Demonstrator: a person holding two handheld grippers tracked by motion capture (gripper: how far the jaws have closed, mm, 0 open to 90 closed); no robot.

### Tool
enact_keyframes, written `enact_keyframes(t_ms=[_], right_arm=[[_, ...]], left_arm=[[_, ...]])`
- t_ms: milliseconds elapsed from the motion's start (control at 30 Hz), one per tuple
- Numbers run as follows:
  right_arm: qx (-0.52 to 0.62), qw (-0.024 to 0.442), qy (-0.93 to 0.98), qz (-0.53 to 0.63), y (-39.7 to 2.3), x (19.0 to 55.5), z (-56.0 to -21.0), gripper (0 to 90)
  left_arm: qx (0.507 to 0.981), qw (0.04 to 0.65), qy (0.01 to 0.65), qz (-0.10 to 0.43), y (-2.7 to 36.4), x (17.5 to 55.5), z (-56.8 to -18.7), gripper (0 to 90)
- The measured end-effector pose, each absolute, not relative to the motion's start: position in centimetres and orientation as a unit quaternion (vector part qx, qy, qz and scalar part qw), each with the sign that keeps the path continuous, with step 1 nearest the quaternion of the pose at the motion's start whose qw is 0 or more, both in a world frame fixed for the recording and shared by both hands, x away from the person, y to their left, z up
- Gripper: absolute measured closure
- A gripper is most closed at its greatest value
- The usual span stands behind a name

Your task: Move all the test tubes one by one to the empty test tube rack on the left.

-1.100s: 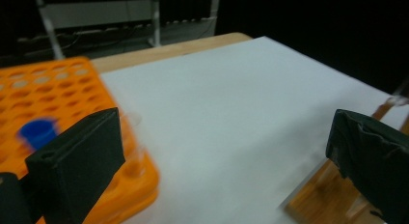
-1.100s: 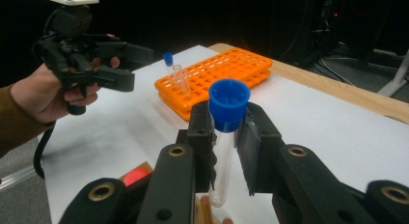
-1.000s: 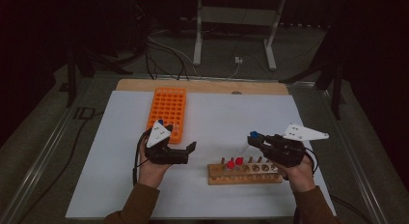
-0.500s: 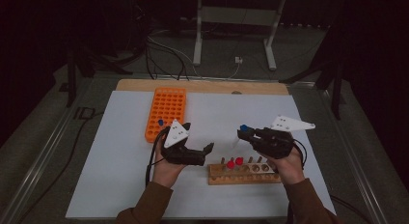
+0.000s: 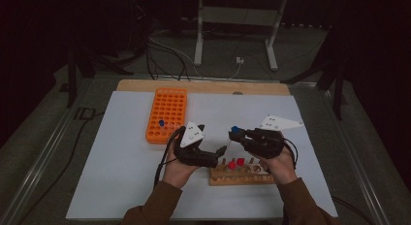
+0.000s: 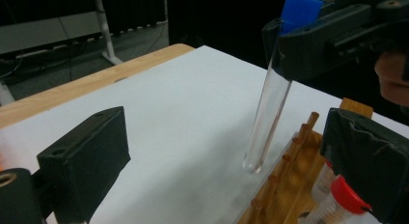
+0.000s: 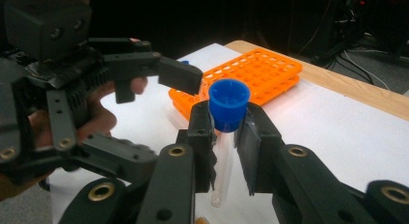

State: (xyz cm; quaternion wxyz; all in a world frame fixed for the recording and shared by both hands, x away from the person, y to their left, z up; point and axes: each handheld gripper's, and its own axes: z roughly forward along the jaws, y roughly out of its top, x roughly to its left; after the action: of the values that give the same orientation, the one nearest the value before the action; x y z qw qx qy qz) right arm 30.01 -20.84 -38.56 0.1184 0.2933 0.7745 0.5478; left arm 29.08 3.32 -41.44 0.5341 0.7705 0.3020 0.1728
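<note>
Right gripper (image 7: 225, 137) clamped just under the blue cap of the clear tube (image 6: 267, 108), centre frame; left gripper (image 6: 217, 151) gapes empty, should pinch mid-tube squarely before any release.

tube (image 7: 223, 156): clear glass, blue cap (image 7: 229, 104) | near upright, slightly tilted | held off the white sheet, just beside the wooden rack (image 5: 242, 174) | empty-looking

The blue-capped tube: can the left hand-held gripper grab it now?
Probably yes. The left hand-held gripper is open beside the blue-capped tube, which the right hand-held gripper holds upright with nothing between them.
</note>
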Motion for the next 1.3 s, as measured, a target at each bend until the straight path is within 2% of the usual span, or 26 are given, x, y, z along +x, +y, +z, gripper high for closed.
enact_keyframes(t_ms=[67,167,500,700,800,833,1133,1300], right_arm=[[0.293,0.116,0.775,0.548,-20.5,30.0,-38.5,76.6],[0.289,0.114,0.777,0.548,-20.0,30.1,-38.5,76.6],[0.284,0.109,0.780,0.547,-19.2,30.1,-38.5,76.6],[0.284,0.109,0.782,0.544,-19.1,30.1,-38.6,76.6],[0.286,0.107,0.783,0.542,-19.1,30.2,-38.7,76.4],[0.286,0.108,0.783,0.542,-19.1,30.2,-38.7,74.0],[0.291,0.118,0.769,0.557,-20.0,30.0,-38.3,33.3],[0.307,0.134,0.764,0.552,-20.4,29.9,-38.4,18.5]], left_arm=[[0.773,0.530,0.302,0.171,2.9,29.1,-41.5,4.2],[0.776,0.526,0.299,0.178,2.5,29.1,-41.5,9.7],[0.780,0.532,0.279,0.177,2.1,28.8,-41.6,56.9],[0.786,0.533,0.265,0.166,2.0,28.7,-41.7,74.1],[0.789,0.531,0.262,0.167,1.9,28.7,-41.7,77.1],[0.788,0.529,0.265,0.167,1.9,28.8,-41.8,77.3],[0.779,0.532,0.285,0.169,2.8,29.1,-42.2,77.4],[0.776,0.530,0.294,0.173,3.6,29.2,-42.3,77.4]])
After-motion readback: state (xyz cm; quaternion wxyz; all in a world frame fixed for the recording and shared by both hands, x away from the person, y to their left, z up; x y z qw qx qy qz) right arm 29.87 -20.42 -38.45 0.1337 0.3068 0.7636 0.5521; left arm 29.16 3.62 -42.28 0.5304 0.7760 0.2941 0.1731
